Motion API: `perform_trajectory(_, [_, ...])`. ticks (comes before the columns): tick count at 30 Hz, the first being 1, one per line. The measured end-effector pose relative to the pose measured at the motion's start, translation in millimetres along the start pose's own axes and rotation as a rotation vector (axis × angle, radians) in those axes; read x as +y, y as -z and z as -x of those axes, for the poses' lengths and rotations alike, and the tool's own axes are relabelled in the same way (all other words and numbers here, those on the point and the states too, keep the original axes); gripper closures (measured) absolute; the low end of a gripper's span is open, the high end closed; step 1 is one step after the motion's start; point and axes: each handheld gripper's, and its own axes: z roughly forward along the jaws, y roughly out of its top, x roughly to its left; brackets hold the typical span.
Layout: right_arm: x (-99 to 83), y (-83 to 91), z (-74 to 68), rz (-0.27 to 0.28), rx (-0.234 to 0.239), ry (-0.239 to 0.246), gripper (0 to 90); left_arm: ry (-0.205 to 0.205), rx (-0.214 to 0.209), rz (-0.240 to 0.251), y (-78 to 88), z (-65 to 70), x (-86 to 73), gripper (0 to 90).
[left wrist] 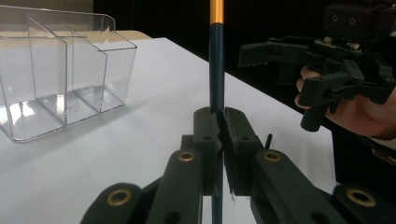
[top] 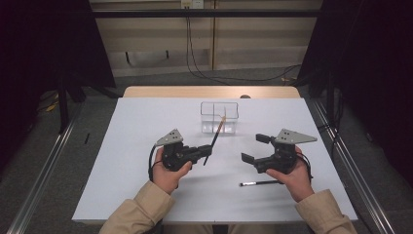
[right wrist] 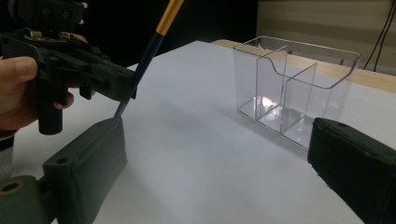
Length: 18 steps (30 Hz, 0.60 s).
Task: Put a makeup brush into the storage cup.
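My left gripper [top: 206, 151] is shut on a thin brush [top: 215, 137] with a dark handle and a gold band. The brush slants up toward a clear divided box [top: 219, 117] at the table's middle back. In the left gripper view the jaws [left wrist: 221, 125] pinch the dark brush handle [left wrist: 216, 70], which stands upright, and the box [left wrist: 60, 74] sits to the left. My right gripper [top: 254, 147] hovers open to the right, with nothing between its fingers. Its own view shows wide-apart jaws [right wrist: 219, 135], the box [right wrist: 289, 84], and the left gripper [right wrist: 70, 60] holding the brush [right wrist: 154, 42].
A second dark brush [top: 260, 183] lies flat on the white table top [top: 146, 126], just below my right hand. Dark curtains flank the table. Cables run over the floor behind it. The right gripper [left wrist: 327, 60] appears at the right of the left gripper view.
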Motion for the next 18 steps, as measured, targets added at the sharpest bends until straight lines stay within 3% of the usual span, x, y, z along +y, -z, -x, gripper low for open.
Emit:
perform_trajectory(7, [5.9,-6.0,-3.4,0.007,0.030,0.002,10.3,-0.001,-0.010,-0.008,-3.8,1.5,-1.4,84.8])
perform_trajectory(11, [9.9,-9.5,-4.7,0.013,0.055,0.003,20.7,-0.006,-0.017,-0.008,-5.7,2.6,-0.9,84.7])
perform_trajectory(18, [16.0,-11.6,-5.7,0.032,0.069,-0.009,26.5,-0.004,-0.022,-0.011,-7.4,2.9,-1.6,84.7])
